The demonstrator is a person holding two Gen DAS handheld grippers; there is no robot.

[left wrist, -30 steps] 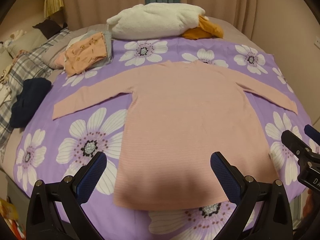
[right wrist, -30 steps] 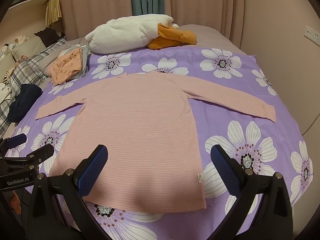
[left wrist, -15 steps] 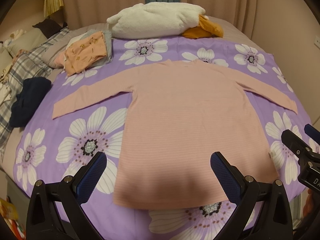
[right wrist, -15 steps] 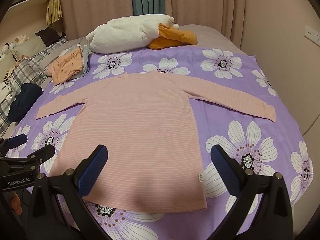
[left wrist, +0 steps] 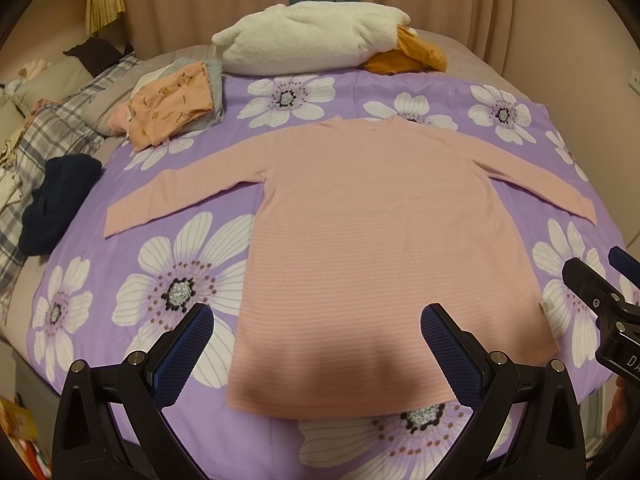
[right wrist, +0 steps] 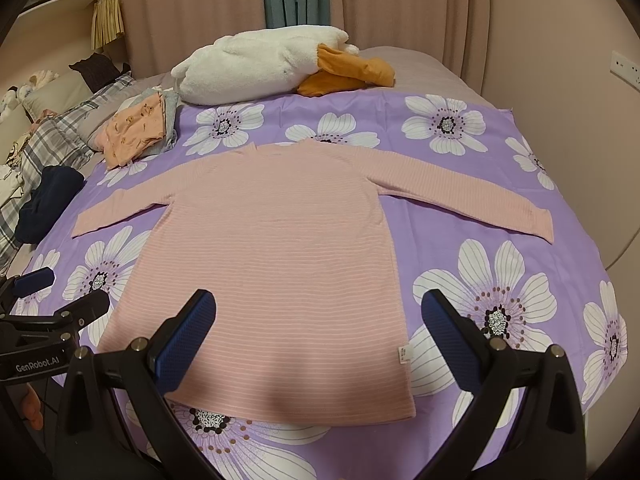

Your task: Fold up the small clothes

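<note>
place: home bedroom | evidence: bed [right wrist: 420,72], curtains [right wrist: 400,4], pillows [right wrist: 44,96]

Right tongs [left wrist: 612,280] cut off by frame edge; shirt tag [right wrist: 403,354] print illegible.

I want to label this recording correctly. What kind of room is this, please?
Most likely a bedroom at home. A bed with a purple flowered sheet, a white plush goose by the curtains, and pillows at one side suggest it.
</note>
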